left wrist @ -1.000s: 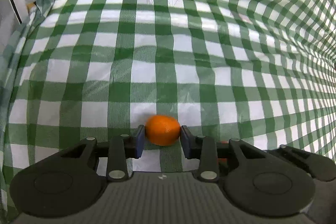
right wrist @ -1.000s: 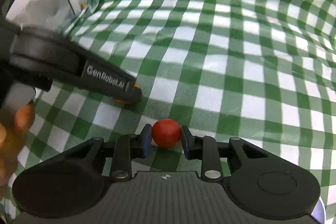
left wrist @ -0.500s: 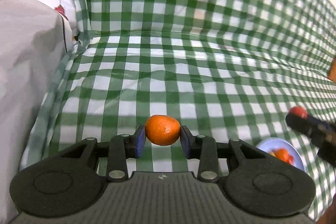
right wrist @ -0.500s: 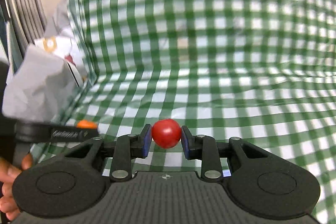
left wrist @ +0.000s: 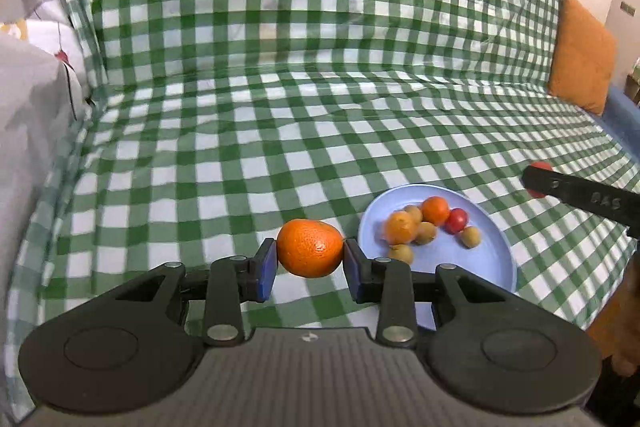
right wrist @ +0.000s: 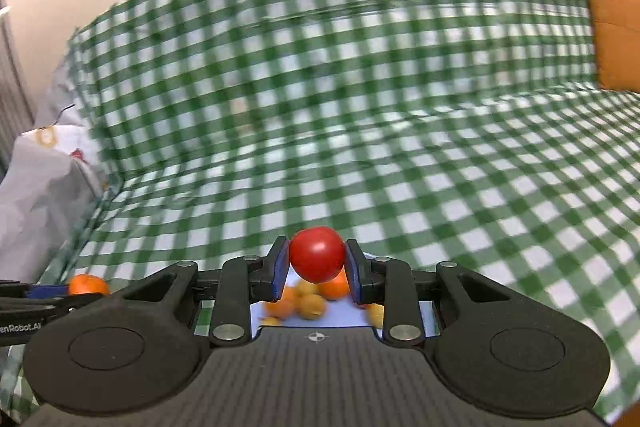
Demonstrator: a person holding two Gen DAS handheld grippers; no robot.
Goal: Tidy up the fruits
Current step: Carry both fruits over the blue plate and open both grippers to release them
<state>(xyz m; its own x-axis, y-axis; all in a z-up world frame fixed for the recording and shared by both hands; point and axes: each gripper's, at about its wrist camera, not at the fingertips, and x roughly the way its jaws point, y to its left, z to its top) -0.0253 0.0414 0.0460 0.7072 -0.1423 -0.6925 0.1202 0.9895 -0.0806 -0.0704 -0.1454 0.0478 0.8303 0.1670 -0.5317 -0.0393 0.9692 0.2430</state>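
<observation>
My left gripper [left wrist: 310, 259] is shut on an orange tangerine [left wrist: 310, 247], held in the air just left of a light blue plate [left wrist: 486, 259]. The plate lies on the green checked cloth and holds several small fruits: tangerines, yellowish fruits and a red tomato [left wrist: 457, 220]. My right gripper [right wrist: 317, 263] is shut on a red tomato [right wrist: 317, 253], held above the same plate [right wrist: 344, 319], whose fruits show between and below its fingers. The right gripper also shows at the right edge of the left wrist view [left wrist: 538, 179]. The left gripper's tangerine shows at the left in the right wrist view [right wrist: 88, 284].
The green checked cloth [left wrist: 280, 107] covers a sofa seat and backrest. An orange cushion [left wrist: 582, 61] leans at the far right. A grey and white bag or bedding [left wrist: 28, 99] lies at the left. The seat's front edge runs close to the plate's right side.
Both grippers have lifted their fruits off the cloth and pulled back and to the right. The plate has come into view, and the right gripper now hangs over it.
</observation>
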